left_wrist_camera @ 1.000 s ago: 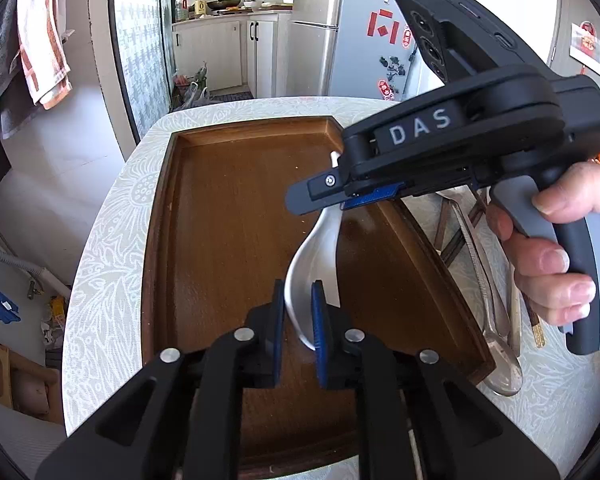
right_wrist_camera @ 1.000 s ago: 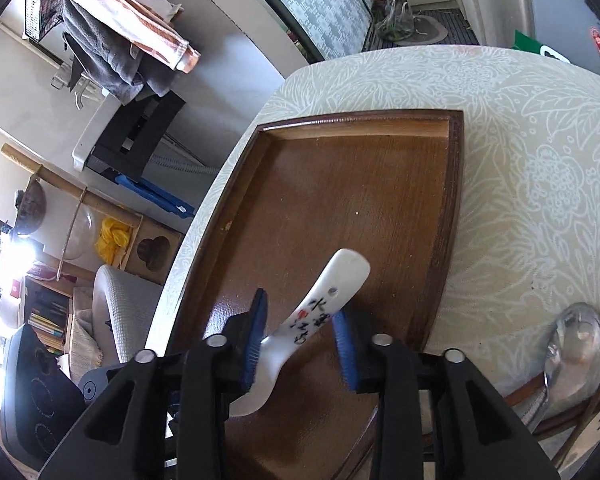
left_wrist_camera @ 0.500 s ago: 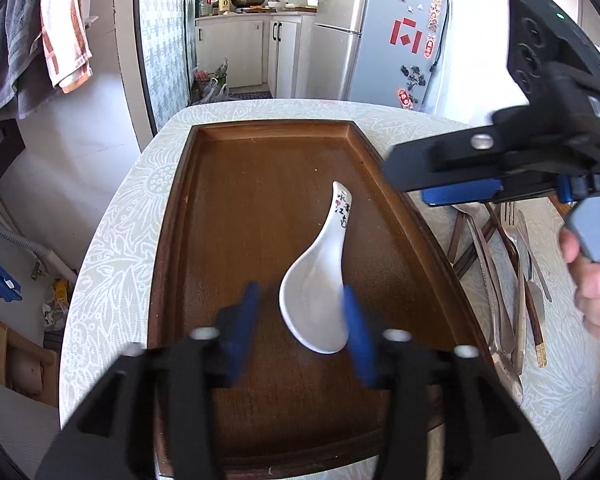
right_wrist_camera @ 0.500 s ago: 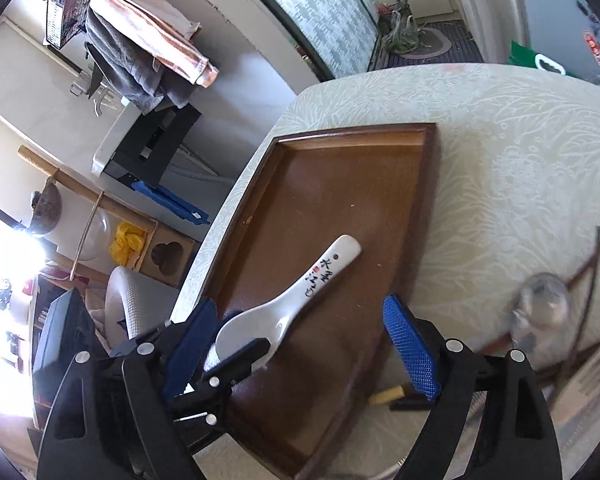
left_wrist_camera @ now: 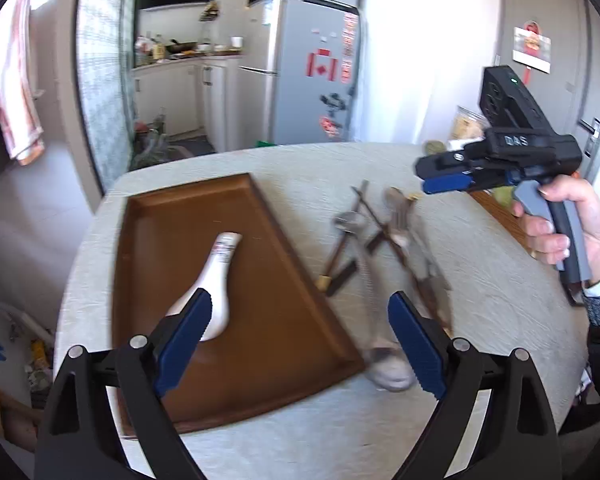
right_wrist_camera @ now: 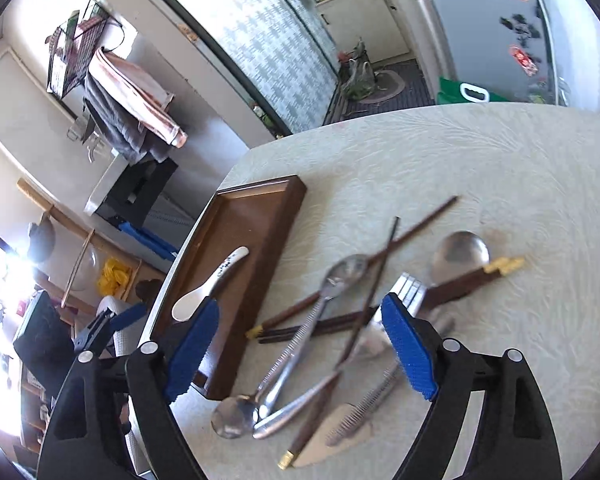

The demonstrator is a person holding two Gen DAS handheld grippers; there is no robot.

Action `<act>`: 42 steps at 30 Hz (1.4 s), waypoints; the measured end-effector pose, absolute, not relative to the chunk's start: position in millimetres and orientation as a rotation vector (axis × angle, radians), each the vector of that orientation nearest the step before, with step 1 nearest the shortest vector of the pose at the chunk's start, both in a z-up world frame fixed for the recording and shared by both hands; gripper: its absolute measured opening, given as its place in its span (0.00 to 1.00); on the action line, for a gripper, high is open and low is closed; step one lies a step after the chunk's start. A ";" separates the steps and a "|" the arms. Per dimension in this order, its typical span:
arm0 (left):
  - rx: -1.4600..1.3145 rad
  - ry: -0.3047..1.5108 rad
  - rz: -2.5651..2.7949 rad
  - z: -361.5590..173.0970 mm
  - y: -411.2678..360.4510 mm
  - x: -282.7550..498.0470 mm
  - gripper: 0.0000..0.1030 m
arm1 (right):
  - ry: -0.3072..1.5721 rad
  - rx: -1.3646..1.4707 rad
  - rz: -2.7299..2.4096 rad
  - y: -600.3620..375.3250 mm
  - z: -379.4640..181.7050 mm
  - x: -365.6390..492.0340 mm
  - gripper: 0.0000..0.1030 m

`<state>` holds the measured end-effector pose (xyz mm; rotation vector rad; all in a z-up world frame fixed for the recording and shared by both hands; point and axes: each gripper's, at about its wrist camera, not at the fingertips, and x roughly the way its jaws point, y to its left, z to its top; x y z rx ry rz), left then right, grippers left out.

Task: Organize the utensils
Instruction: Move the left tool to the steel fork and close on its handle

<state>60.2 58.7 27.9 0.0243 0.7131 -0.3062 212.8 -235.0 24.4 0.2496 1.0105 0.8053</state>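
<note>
A white ceramic spoon lies loose in the brown wooden tray, handle pointing away. My left gripper hangs above the tray's near right corner; its jaws are opening, with nothing between the pads. Right of the tray, a pile of utensils lies on the table. The right wrist view shows the same pile: metal spoons, dark chopsticks, a fork and a knife. My right gripper hovers over it, jaws wide but closing, gripping nothing. The spoon and tray sit at its left.
The round table has a pale patterned cloth. A hand holds the right gripper at the right. A jar stands at the table's far side. A fridge is behind. The left gripper shows beyond the tray's near edge.
Both grippers have let go of the white spoon, which now rests in the tray, and both opened wide. The right gripper swung right over the utensil pile; the left drew back and up.
</note>
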 end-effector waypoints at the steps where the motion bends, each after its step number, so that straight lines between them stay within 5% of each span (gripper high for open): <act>1: 0.037 0.717 -0.326 25.9 48.8 60.7 0.89 | 1.011 0.252 0.803 -239.5 22.3 211.5 0.80; 8: 0.098 0.714 -0.432 14.0 -7.0 68.3 0.85 | 1.036 0.303 0.802 -256.6 2.5 213.7 0.67; 14: 0.129 0.780 -0.475 -5.5 -42.1 91.3 0.66 | 1.067 0.289 0.759 -248.9 -15.4 230.9 0.49; 37: 0.122 0.870 -0.479 -41.5 -60.9 124.9 0.24 | 1.089 0.333 0.747 -249.0 -40.0 243.6 0.27; 42: 0.118 0.870 -0.486 -42.4 -62.1 124.4 0.23 | 1.095 0.343 0.761 -248.1 -41.7 243.4 0.26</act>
